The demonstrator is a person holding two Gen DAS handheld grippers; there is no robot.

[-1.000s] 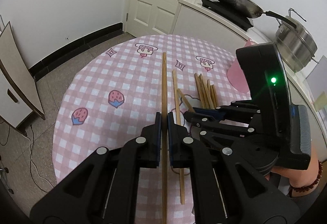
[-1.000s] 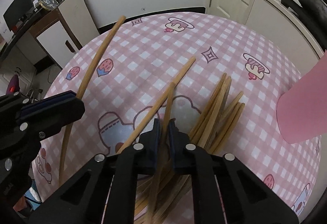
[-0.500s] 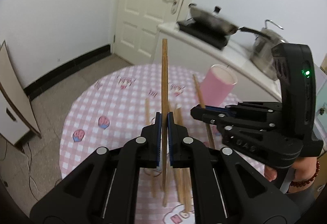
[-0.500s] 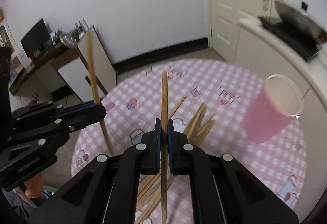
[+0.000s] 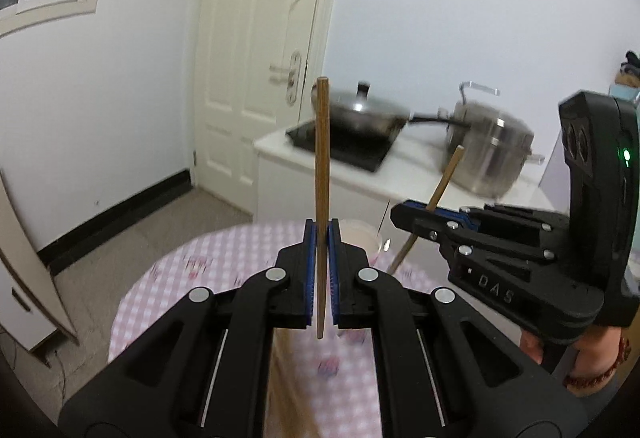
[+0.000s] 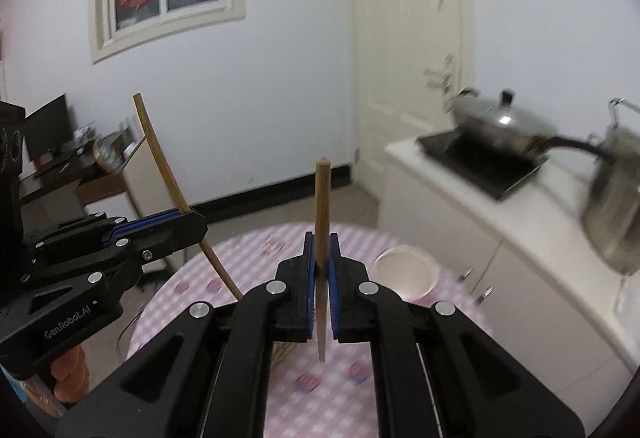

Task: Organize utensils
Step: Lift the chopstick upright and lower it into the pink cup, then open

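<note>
I had each tool pinching one upright chopstick: left tool (image 5: 320, 266), right tool (image 6: 321, 270); the pink cup (image 6: 404, 272) lay below, nearer my right (rim up).

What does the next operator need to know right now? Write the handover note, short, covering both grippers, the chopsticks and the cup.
Left gripper: shut on one chopstick, held upright above the table.
Right gripper: shut on a second chopstick, also upright.
Pink cup: stands open on the checked table, ahead of the right gripper; nothing visible inside it.
Remaining chopsticks: a few ends show on the table below the right gripper, mostly hidden.
Done: two chopsticks picked up.
Left: probably drop both into the cup, then collect the rest.
</note>
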